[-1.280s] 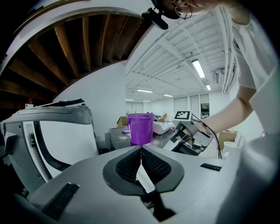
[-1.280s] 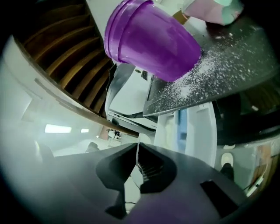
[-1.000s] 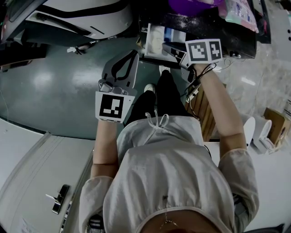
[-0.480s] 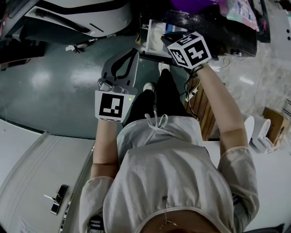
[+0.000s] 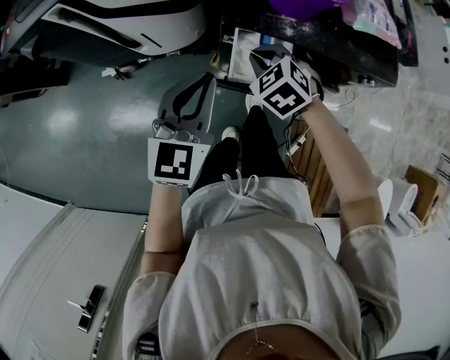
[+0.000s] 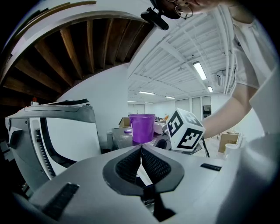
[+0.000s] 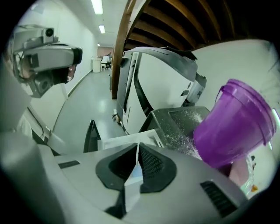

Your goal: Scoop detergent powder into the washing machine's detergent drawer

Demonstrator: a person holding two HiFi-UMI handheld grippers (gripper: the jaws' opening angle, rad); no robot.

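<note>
The white detergent drawer stands pulled out of a dark machine top dusted with powder. A purple tub stands on that top, large in the right gripper view. My right gripper hangs over the drawer, its jaws shut tip to tip; the drawer lies just beyond them, and I see nothing between them. My left gripper is held left of the drawer over the floor, also shut and empty. It looks toward the purple tub and the right gripper's marker cube.
A large white appliance with black trim stands left of the dark machine. The grey floor spreads out to the left. A person's legs and shoes are right under the grippers. Wooden slats and boxes lie to the right.
The right gripper has swung left and turned, bringing its marker cube over the drawer's front. The left gripper has stayed where it was.
</note>
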